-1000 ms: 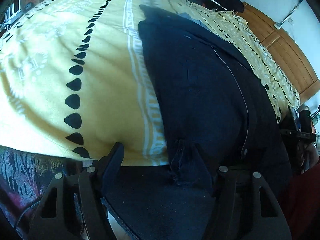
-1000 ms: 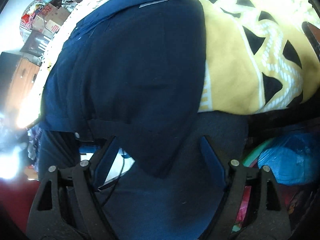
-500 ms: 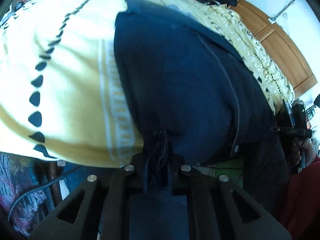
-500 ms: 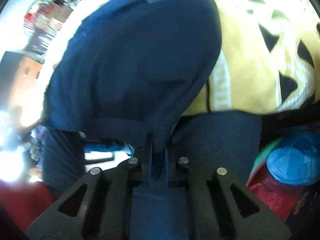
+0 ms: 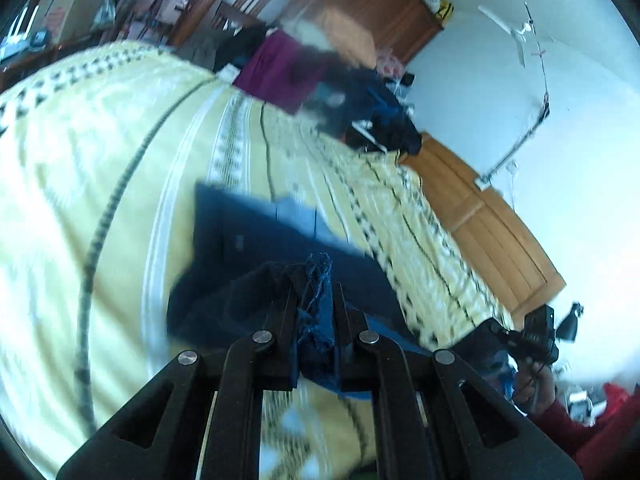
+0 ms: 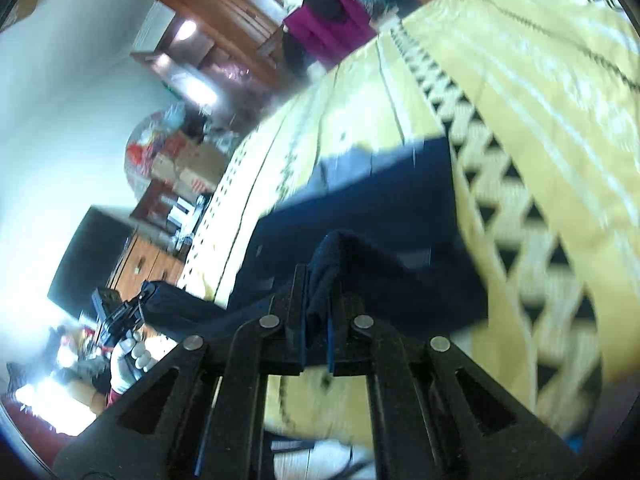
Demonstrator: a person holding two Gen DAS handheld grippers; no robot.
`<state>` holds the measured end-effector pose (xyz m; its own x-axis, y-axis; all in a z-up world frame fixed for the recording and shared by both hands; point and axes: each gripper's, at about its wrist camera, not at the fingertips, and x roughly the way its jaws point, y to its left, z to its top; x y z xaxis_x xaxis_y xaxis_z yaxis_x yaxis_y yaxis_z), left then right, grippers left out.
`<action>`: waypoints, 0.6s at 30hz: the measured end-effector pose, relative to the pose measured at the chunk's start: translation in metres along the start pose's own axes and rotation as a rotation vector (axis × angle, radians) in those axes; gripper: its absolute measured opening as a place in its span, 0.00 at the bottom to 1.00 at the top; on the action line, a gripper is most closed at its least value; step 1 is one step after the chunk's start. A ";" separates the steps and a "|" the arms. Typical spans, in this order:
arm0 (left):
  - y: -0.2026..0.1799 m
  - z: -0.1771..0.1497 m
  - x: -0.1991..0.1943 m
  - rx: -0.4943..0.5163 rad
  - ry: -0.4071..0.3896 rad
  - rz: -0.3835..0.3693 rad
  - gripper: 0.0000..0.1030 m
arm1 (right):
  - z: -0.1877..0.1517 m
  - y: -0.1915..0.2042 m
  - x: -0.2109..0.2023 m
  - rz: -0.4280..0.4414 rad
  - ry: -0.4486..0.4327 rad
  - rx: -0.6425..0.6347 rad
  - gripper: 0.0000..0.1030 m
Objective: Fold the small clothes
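A dark navy garment [image 5: 256, 248] lies on a yellow patterned bedspread [image 5: 100, 184]. My left gripper [image 5: 315, 280] is shut on a frayed corner of the garment, lifted off the bed. In the right wrist view the same garment [image 6: 392, 216] stretches across the bedspread [image 6: 540, 120], and my right gripper [image 6: 322, 276] is shut on another bunched corner held up above the cloth. The opposite gripper shows in each view: the right one [image 5: 532, 340] at the left view's lower right, the left one [image 6: 120, 312] with a gloved hand at the right view's lower left.
A wooden headboard [image 5: 492, 236] runs along the bed's far side by a white wall. A pile of clothes, some magenta [image 5: 280, 68], sits at the bed's far end before a wooden wardrobe [image 5: 360, 4]. Boxes and clutter [image 6: 180, 160] stand beside the bed.
Both grippers went from open to shut on the garment's near corners, then lifted them up and forward over the bed, so the near part now folds toward the far part.
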<state>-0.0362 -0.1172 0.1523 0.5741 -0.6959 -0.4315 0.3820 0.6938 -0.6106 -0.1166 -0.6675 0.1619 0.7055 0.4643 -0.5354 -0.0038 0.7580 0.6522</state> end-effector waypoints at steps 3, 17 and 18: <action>0.008 0.052 0.052 0.019 0.005 0.011 0.10 | 0.055 -0.022 0.046 -0.016 -0.005 0.034 0.06; 0.178 0.093 0.326 -0.217 0.292 0.197 0.22 | 0.124 -0.148 0.252 -0.229 0.187 0.096 0.25; 0.175 0.095 0.323 -0.207 0.283 0.185 0.22 | 0.123 -0.145 0.249 -0.219 0.177 0.079 0.31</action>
<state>0.2851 -0.2034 -0.0308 0.3862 -0.6064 -0.6951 0.1205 0.7802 -0.6138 0.1464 -0.7179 0.0004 0.5488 0.3718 -0.7487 0.1947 0.8141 0.5470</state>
